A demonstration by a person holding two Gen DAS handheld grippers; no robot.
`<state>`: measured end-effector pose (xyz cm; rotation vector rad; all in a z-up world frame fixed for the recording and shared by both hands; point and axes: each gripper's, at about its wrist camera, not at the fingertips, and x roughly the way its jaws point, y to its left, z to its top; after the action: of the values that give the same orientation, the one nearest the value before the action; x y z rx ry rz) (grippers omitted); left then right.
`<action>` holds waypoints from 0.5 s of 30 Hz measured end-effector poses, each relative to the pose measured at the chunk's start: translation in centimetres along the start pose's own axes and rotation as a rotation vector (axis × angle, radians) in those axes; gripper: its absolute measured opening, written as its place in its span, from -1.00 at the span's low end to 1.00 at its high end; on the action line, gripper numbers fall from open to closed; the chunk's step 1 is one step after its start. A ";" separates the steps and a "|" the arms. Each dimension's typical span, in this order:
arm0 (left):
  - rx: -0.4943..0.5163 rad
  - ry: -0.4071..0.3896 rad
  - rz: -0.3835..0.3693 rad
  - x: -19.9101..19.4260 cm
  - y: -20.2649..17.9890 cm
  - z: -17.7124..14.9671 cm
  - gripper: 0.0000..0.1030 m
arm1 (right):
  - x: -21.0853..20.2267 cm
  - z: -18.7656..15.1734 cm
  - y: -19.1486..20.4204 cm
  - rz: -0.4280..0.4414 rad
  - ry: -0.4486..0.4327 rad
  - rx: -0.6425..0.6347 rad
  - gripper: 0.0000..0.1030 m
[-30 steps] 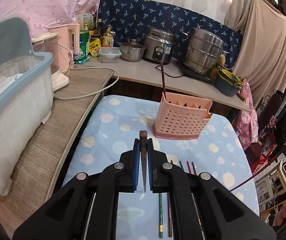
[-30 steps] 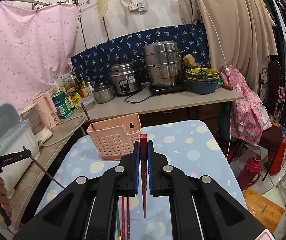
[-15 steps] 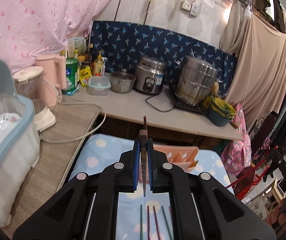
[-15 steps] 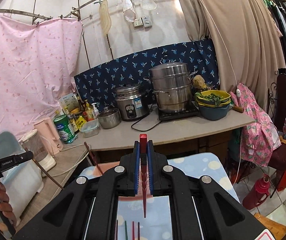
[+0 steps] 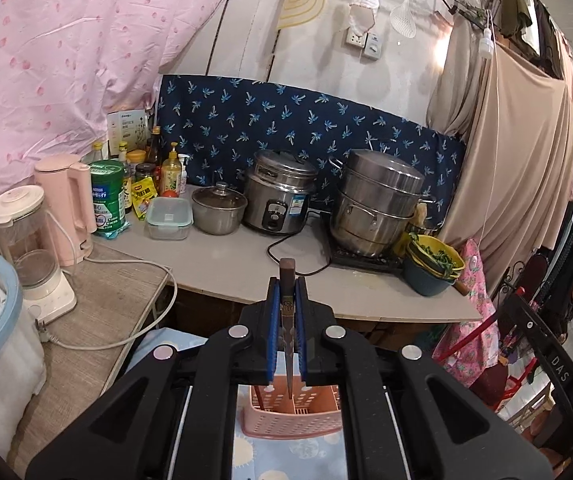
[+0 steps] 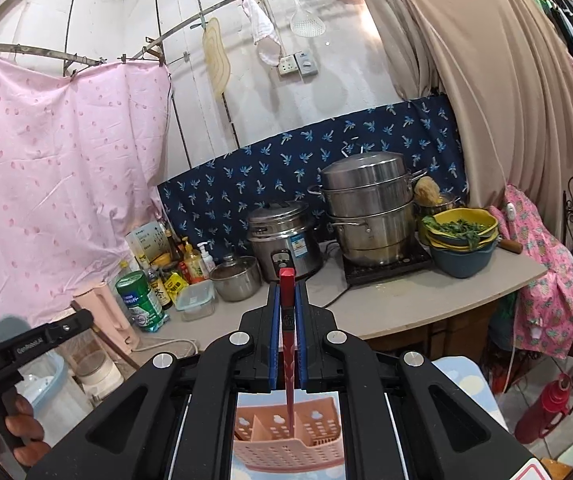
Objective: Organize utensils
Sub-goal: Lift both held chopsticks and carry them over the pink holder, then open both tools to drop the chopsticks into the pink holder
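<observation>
Two chopsticks in hand, one per side. Left hand-held gripper [image 5: 287,280] pinched shut on a dark brown chopstick [image 5: 287,312], top end poking out past the pads, thin tip hanging down over the pink holder [image 5: 292,416] below. Right hand-held gripper [image 6: 287,280] likewise clamped on a red chopstick [image 6: 287,340], tip pointing down toward a middle compartment of the same holder [image 6: 286,436], though hard to tell whether actually inside it or only above. Holder standing on the blue dotted cloth [image 5: 246,458] (only a strip of it visible between the gripper arms). Likely handling: light, stiff, slender sticks, smooth-lacquered and so prone to pivoting or sliding between flat pads; best held near the thick upper end, as now, leaving the long taper free to drop in tip first. Little risk of breakage, more of a swing off-line and a tip catching on a divider or the rim. Perforated plastic holder probably light too, easy to nudge or tip with a sideways poke. Nothing of the remaining chopsticks visible from here.
</observation>
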<state>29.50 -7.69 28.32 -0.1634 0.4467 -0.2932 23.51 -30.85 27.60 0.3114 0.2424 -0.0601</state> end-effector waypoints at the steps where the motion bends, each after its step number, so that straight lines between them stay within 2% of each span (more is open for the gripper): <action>1: 0.010 0.004 0.008 0.6 -0.3 -0.2 -0.86 | 0.5 -0.1 0.1 0.004 0.005 -0.001 -0.86; 15: 0.034 0.137 0.038 7.3 1.1 -4.8 -0.86 | 7.1 -6.0 -0.4 0.012 0.149 -0.014 -0.86</action>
<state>33.97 -9.37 20.90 -0.1016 0.5798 -0.2752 28.98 -29.52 20.15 0.3043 0.3884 -0.0229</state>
